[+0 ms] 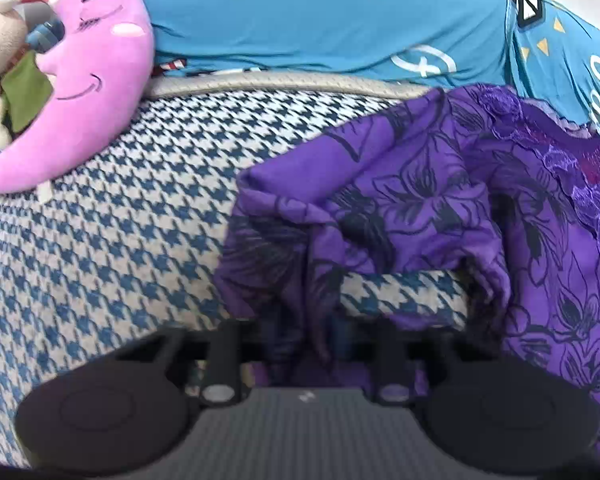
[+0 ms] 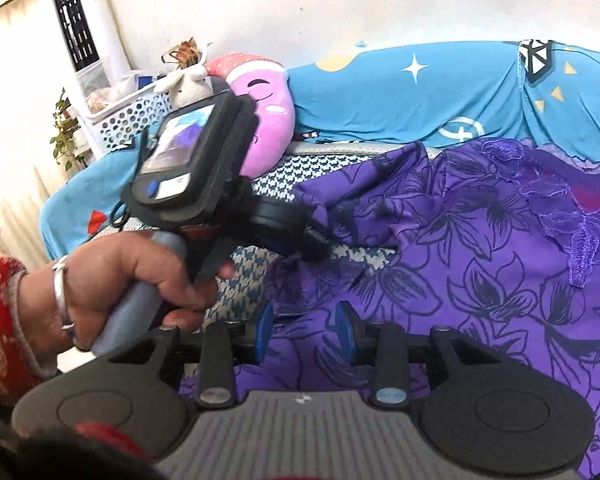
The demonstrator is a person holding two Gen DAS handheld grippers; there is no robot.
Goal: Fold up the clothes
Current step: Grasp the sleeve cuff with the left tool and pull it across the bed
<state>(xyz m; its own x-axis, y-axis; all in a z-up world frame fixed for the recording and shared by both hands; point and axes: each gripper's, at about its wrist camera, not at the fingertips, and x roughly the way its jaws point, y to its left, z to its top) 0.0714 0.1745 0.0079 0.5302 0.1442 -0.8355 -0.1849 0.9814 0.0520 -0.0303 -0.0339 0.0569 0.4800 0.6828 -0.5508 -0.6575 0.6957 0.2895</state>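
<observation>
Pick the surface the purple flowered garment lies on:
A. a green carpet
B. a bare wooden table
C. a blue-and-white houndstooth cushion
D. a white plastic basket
C: the purple flowered garment is spread over the houndstooth cushion, whose pattern shows beside it and through a gap in its folds.

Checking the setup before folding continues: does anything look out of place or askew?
The purple floral garment lies bunched and crumpled on the houndstooth cover, one edge drawn toward the left gripper. Nothing looks spilled or damaged.
</observation>
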